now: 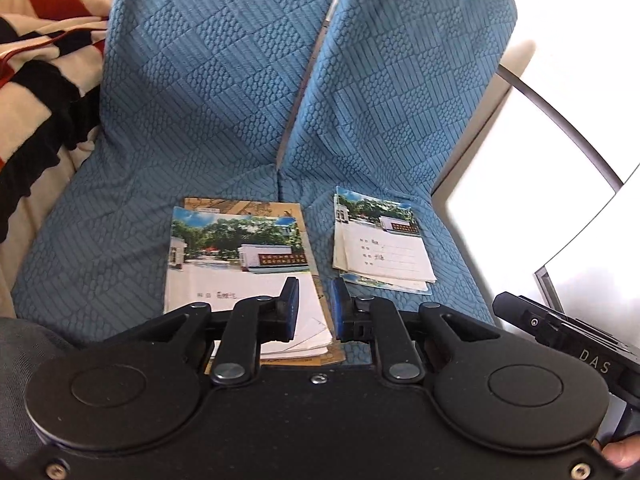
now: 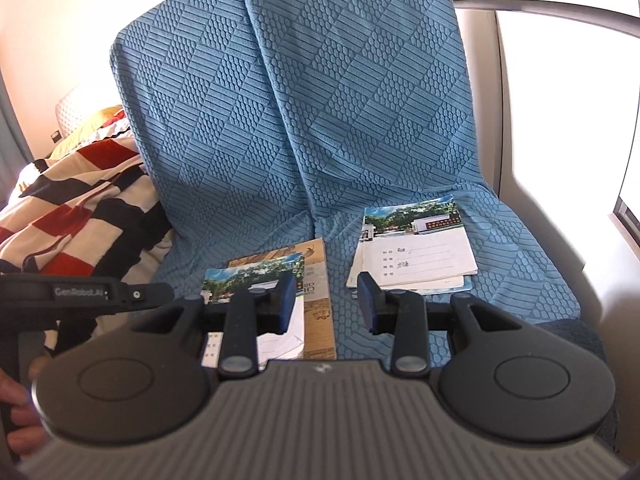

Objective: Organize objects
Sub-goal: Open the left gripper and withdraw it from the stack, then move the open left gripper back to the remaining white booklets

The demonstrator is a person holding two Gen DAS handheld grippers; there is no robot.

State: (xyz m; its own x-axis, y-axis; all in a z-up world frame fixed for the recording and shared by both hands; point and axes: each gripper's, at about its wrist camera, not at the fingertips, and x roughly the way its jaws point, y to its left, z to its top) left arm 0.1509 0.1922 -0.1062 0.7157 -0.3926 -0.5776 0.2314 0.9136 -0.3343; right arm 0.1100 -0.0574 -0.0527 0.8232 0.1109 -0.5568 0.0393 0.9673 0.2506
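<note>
Left claw [image 1: 314, 308]: narrowly parted, pinching nothing, above the near stack's edge.
Right claw [image 2: 326, 306]: spread, empty, between the stacks.
Near stack [image 1: 240, 280]: booklets on a brown book, on the blue sofa cover [image 1: 192, 120].
Far stack [image 1: 384, 248]: fanned, slightly askew.
Risk: loose thin covers may slide or splay on soft fabric if only the top sheet is gripped.

Setting: a home living room, as we read it. We list a sofa [image 2: 400, 128] under a blue textured slipcover with two back cushions; a red, black and cream striped blanket [image 2: 80, 216] heaped on the seat beside it; a cream wall behind; and bright daylight through a window [image 2: 568, 92] to one side. School exercise books [image 2: 420, 248] lie on the seat.
</note>
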